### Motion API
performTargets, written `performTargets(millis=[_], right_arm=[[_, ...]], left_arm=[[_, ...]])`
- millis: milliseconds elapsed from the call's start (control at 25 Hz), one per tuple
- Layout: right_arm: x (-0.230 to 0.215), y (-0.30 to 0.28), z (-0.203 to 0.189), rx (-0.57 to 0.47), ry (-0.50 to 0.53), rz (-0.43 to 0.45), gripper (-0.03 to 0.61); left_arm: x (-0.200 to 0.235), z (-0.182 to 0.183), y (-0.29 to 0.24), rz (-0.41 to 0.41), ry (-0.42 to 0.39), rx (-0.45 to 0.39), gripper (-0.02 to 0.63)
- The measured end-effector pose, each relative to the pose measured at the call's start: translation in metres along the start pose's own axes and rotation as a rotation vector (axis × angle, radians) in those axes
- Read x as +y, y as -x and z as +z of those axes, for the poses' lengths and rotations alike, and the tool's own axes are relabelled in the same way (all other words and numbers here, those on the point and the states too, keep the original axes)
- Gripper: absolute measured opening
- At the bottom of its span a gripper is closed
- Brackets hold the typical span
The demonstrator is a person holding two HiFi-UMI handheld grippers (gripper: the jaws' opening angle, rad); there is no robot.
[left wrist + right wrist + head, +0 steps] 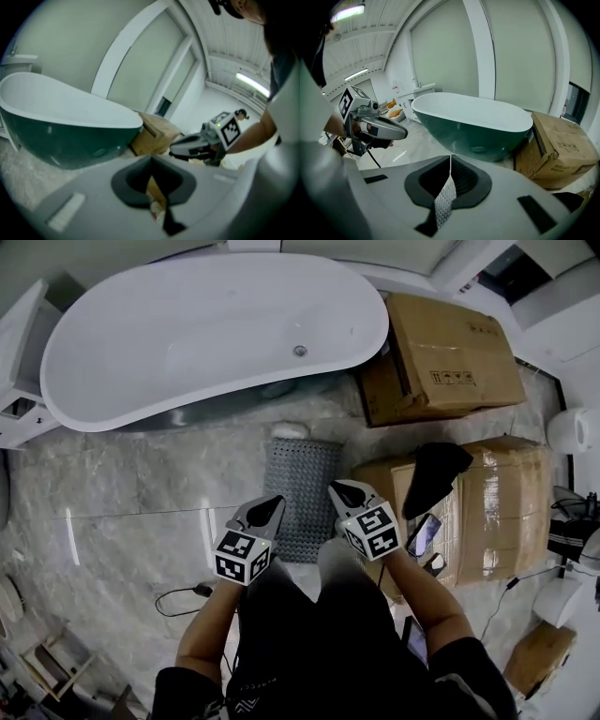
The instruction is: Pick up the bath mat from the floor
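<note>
The grey dotted bath mat (302,493) lies flat on the marble floor, between the bathtub and the person's legs. Both grippers hover above its near end, well off the floor. My left gripper (265,512) is over the mat's left edge and my right gripper (349,495) over its right edge. The left gripper (151,161) has its jaws together with nothing between them. In the right gripper view, the right gripper (450,159) is shut too, and a strip of the mat (444,201) shows below through the slit behind its tips. Each gripper appears in the other's view.
A white bathtub (216,334) with a dark green outside stands beyond the mat. A cardboard box (441,357) sits to the tub's right. A taped box (497,512) nearer me carries a black item (434,474) and a phone (424,535). A cable (178,596) lies at the left.
</note>
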State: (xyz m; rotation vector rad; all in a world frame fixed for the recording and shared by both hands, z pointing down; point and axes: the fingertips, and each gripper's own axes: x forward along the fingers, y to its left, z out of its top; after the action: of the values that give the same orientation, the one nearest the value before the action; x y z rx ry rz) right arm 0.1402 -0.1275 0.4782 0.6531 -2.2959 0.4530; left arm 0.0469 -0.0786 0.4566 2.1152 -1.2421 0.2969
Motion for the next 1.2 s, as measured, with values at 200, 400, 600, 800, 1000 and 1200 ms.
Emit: performTargets(millis=[200, 400, 600, 800, 1000, 1200], right_arm=[[-0.017, -0.021, -0.025, 0.022, -0.01, 0.036, 0.0], [-0.035, -0.049, -0.038, 0.028, 0.006, 0.032, 0.02], [-0.054, -0.084, -0.056, 0.049, 0.031, 0.006, 0.054], [-0.068, -0.124, -0.076, 0.085, 0.057, -0.006, 0.075], [-0.081, -0.169, -0.101, 0.124, 0.107, -0.013, 0.094], [-0.104, -0.219, -0.131, 0.169, 0.153, -0.018, 0.107]], left_arm=[[0.006, -0.015, -0.019, 0.04, -0.009, 0.017, 0.005], [0.029, -0.025, -0.036, 0.104, -0.014, 0.014, 0.005], [0.053, -0.046, -0.058, 0.132, -0.004, 0.037, 0.005], [0.072, -0.067, -0.088, 0.098, 0.023, 0.094, 0.005], [0.089, -0.086, -0.119, 0.085, -0.017, 0.122, 0.005], [0.116, -0.107, -0.152, 0.103, -0.038, 0.13, 0.005]])
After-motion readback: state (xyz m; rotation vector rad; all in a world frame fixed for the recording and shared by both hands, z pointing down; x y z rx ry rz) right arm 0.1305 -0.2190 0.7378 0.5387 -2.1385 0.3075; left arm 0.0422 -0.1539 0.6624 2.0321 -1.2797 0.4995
